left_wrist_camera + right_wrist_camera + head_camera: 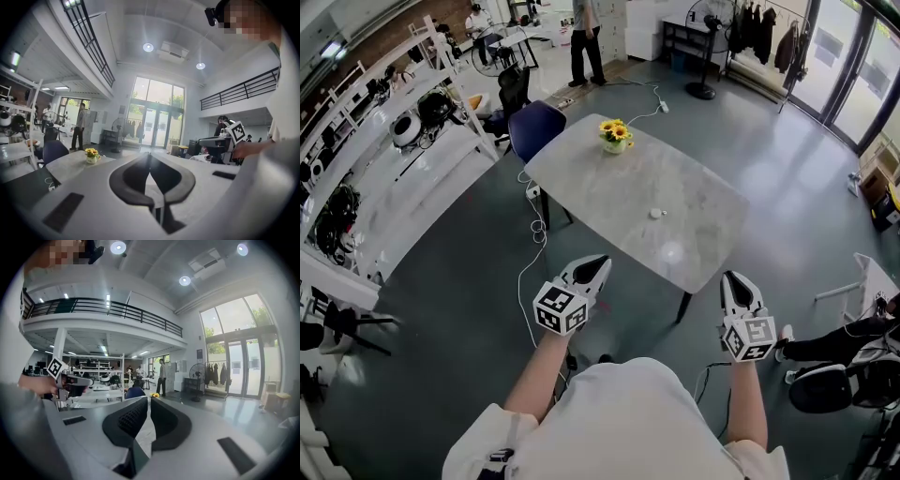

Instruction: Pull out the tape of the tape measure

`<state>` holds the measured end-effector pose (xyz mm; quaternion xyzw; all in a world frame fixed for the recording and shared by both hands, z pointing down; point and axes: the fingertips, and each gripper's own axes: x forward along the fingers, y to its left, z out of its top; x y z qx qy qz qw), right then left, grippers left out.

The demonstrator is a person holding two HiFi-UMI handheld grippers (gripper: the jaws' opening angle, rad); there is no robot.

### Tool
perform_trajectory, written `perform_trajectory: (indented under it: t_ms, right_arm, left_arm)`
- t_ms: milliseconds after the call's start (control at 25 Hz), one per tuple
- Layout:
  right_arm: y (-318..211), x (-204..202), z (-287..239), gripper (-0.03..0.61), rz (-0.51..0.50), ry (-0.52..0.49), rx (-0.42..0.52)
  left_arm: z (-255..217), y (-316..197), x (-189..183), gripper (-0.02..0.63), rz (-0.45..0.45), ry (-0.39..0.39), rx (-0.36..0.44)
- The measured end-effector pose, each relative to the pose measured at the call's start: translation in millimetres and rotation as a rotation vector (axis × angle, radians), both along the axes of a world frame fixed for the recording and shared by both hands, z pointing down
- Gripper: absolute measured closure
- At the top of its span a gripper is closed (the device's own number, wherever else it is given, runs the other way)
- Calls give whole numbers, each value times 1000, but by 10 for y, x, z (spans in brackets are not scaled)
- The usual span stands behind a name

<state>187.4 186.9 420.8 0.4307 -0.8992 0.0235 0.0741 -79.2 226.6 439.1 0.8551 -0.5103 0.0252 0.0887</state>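
Observation:
A small white round tape measure (pixel 656 213) lies on the grey marble table (pixel 609 192), toward its near right part. Both grippers hang in the air short of the table's near edge, well apart from the tape measure. My left gripper (pixel 599 265) (pixel 149 155) is shut with nothing between its pads. To its right, my right gripper (pixel 733 279) (pixel 149 400) has its jaws almost together, only a slim gap showing, and it is empty too. Each gripper view looks level across the room, and the tape measure shows in neither.
A pot of yellow flowers (pixel 616 137) stands at the table's far end, with a blue chair (pixel 534 127) behind the far left corner. White shelving (pixel 422 141) lines the left. A cable (pixel 530 267) trails on the floor. A person (pixel 586 42) stands far back.

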Motion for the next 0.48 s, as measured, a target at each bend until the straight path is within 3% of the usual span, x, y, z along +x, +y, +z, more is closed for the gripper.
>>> perform_trajectory:
  t_ms: [240,480]
  right_arm:
    - [33,31,51,512,8,8,-7]
    - [91,-90,35,486,-5,18,-3]
  left_arm:
    - [25,22,18,593,-14,-20,15]
    - [3,27,-79,463,-23,-21,17]
